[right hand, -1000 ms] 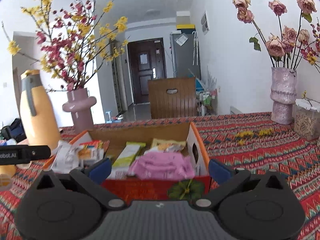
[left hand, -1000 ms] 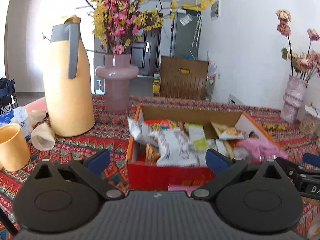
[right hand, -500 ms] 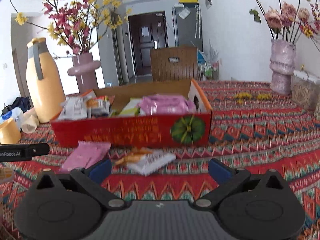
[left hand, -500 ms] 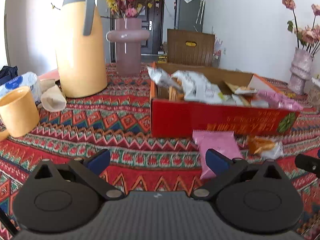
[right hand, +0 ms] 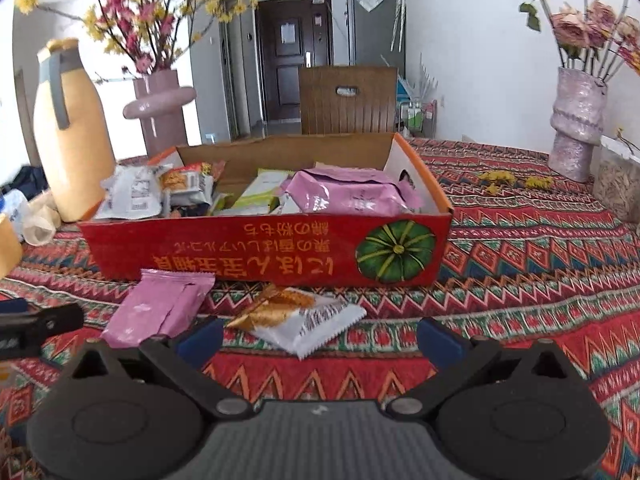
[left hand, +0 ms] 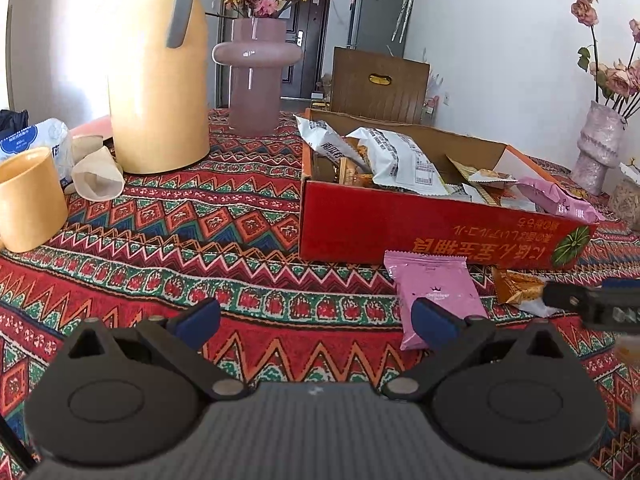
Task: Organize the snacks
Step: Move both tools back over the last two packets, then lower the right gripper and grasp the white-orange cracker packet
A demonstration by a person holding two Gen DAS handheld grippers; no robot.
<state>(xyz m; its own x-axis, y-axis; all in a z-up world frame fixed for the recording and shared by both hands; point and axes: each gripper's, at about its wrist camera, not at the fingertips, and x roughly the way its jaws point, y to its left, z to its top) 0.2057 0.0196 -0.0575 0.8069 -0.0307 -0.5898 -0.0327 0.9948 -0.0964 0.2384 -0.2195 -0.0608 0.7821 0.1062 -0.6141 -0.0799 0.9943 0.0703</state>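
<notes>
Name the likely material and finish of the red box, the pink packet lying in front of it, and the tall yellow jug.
Red box: cardboard, brown raw inside, printed outside.
Pink packet: thin plastic film, slight sheen, crimped end seal.
Yellow jug: probably plastic or coated metal; smooth satin surface, grey handle.

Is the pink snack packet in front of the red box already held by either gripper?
No, the pink packet lies flat on the tablecloth, untouched.

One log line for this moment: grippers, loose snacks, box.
left gripper open | right gripper open | pink packet, orange-white packet on cloth | red box holds snacks
</notes>
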